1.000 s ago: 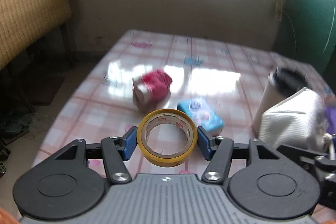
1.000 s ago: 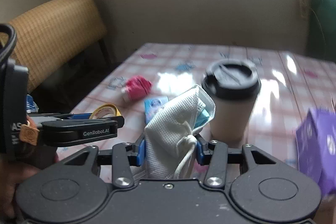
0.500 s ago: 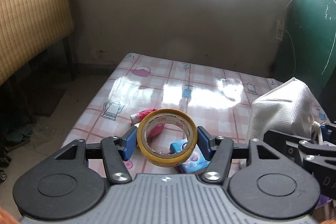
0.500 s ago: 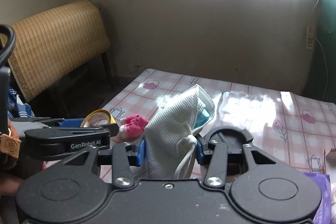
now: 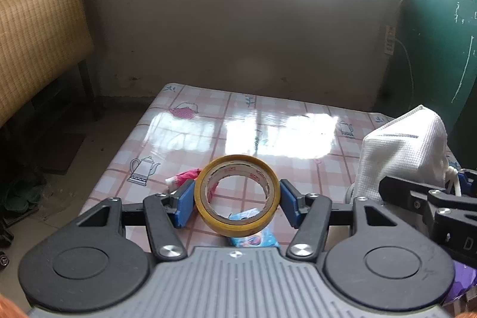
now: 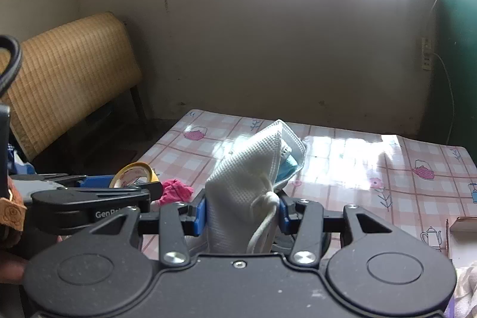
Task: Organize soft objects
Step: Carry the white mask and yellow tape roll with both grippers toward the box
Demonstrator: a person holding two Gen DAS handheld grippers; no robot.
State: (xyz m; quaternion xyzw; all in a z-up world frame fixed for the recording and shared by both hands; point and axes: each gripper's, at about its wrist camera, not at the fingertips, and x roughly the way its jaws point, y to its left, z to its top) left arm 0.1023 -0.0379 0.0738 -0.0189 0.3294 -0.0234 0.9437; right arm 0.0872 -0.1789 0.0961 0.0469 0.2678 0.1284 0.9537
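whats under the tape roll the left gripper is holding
Below the tape roll, the table shows through its hole; a blue packet lies beneath, partly hidden by the gripper body.

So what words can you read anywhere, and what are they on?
"GenRo", then cut off: on the left gripper arm.
"D": on the right gripper arm, rest out of frame.
Red print inside the tape: too small to read.
Grey print on the mask: too blurred.

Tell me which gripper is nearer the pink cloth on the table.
Left. The left gripper, shut on the tape roll, hangs just above the pink cloth. The right gripper, shut on the face masks, is farther off to the cloth's right.
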